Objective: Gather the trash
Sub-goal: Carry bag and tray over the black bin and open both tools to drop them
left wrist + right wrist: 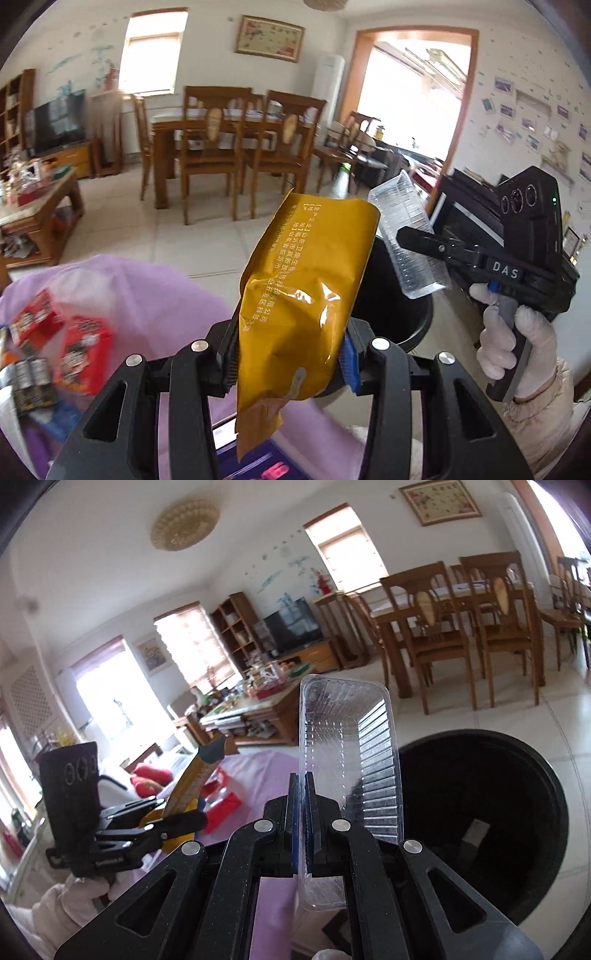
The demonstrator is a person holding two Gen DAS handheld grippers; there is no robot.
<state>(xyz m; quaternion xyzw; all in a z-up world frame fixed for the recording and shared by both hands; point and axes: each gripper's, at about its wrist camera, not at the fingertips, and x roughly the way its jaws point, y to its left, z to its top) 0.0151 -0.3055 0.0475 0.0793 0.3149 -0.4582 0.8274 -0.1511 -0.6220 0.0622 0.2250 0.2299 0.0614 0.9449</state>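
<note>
Left gripper [288,354] clamps a gold foil pouch [299,291]; right gripper [303,812] pinches a clear plastic tray [351,753] beside the black bin [480,812]; best released squarely over its mouth, one at a time.

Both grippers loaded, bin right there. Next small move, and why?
Probably carry the right gripper over the black bin and release. It is shut on the clear plastic tray, which stands just beside the bin's open mouth. The left gripper grips the gold pouch and can follow.
</note>
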